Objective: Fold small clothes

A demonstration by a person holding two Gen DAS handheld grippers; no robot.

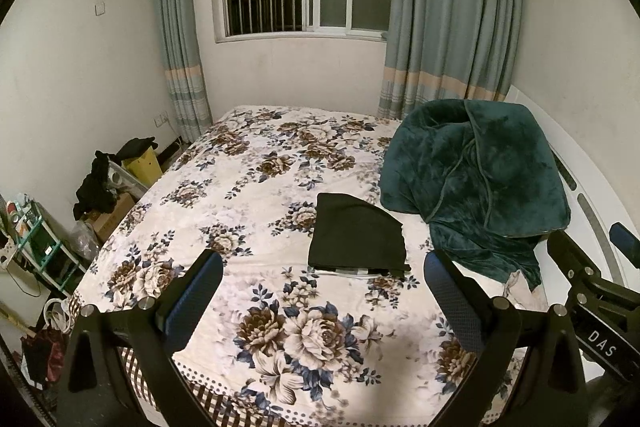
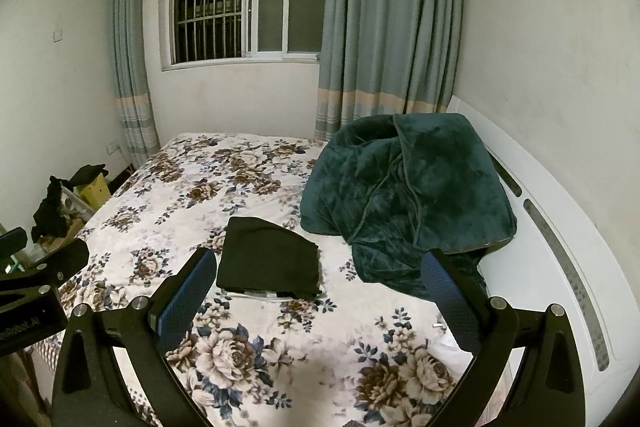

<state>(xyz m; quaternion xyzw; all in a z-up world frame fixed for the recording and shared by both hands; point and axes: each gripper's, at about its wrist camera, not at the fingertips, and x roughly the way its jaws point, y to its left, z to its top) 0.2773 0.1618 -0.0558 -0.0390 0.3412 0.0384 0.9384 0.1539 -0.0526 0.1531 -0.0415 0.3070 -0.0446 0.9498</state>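
Note:
A small black garment (image 1: 356,237) lies folded flat on the floral bed sheet (image 1: 256,187), a striped white band showing at its near edge. It also shows in the right wrist view (image 2: 268,259). My left gripper (image 1: 322,263) is open and empty, held above the near part of the bed, short of the garment. My right gripper (image 2: 318,263) is open and empty, also short of the garment, which sits just beyond its left finger (image 2: 188,295). Each gripper shows at the edge of the other's view.
A dark green plush blanket (image 1: 476,179) is heaped on the bed's right side against a white headboard (image 2: 560,259). Boxes, dark clothes and a small shelf (image 1: 44,247) crowd the floor left of the bed. Window and curtains stand behind.

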